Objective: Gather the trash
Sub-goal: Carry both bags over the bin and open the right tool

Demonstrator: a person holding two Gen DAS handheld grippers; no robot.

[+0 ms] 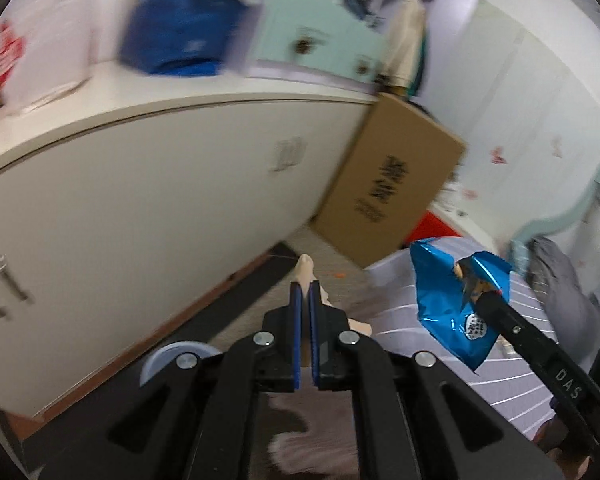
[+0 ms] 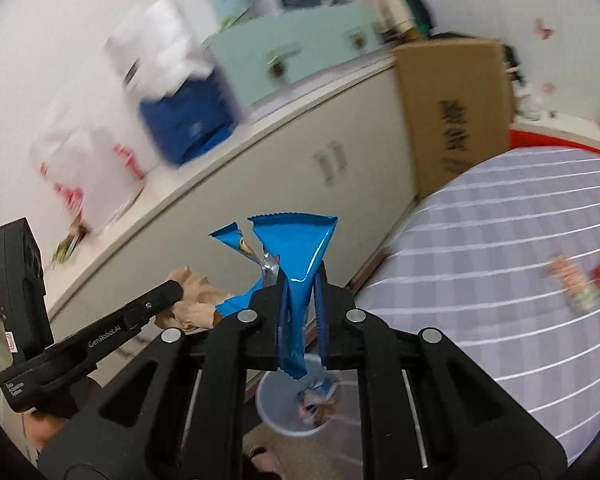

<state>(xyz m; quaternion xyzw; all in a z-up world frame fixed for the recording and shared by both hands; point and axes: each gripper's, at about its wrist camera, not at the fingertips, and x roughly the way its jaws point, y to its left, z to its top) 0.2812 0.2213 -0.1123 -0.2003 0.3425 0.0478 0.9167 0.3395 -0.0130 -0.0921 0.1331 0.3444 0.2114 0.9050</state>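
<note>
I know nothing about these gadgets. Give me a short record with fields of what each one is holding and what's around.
left hand-held gripper: shut on crumpled tan paper
right hand-held gripper: shut on blue snack wrapper
below right gripper: pale bin with some trash inside
table: checked cloth, blurred wrappers lying on it
background: white cabinet, cardboard box
image quality: motion-blurred
</note>
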